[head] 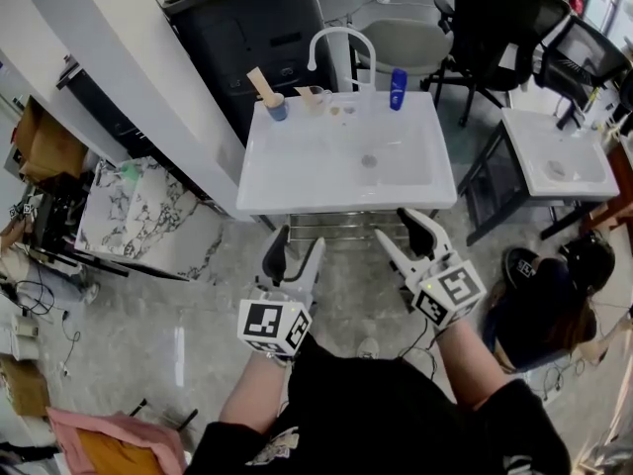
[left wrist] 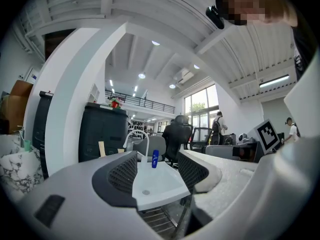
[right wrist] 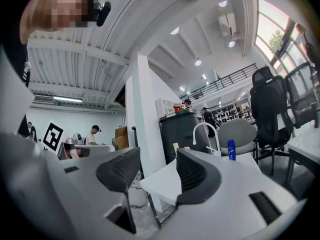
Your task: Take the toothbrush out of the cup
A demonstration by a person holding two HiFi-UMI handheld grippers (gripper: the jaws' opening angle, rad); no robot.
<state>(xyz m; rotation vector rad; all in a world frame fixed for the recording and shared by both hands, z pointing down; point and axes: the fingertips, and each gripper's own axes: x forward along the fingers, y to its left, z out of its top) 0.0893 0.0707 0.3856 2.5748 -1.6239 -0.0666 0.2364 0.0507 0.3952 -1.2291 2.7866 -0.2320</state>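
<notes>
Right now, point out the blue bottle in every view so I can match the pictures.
Head view: blue bottle upper centre, right of the faucet.
Left gripper view: blue bottle near the centre, just right of the faucet.
Right gripper view: blue bottle right of centre, just right of the faucet.
Shared landmark: the white arched faucet, always to the bottle's left.

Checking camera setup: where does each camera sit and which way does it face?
Head view: on the person's head, facing steeply down at the white rectangular washbasin; forearms, left gripper and right gripper show.
Left gripper view: on that gripper, facing level at the washbasin between its open jaws; right gripper's cube at right.
Right gripper view: on that gripper, facing level past the washbasin's corner; left gripper's cube at left.
All share the curved white tap and blue bottle.
</notes>
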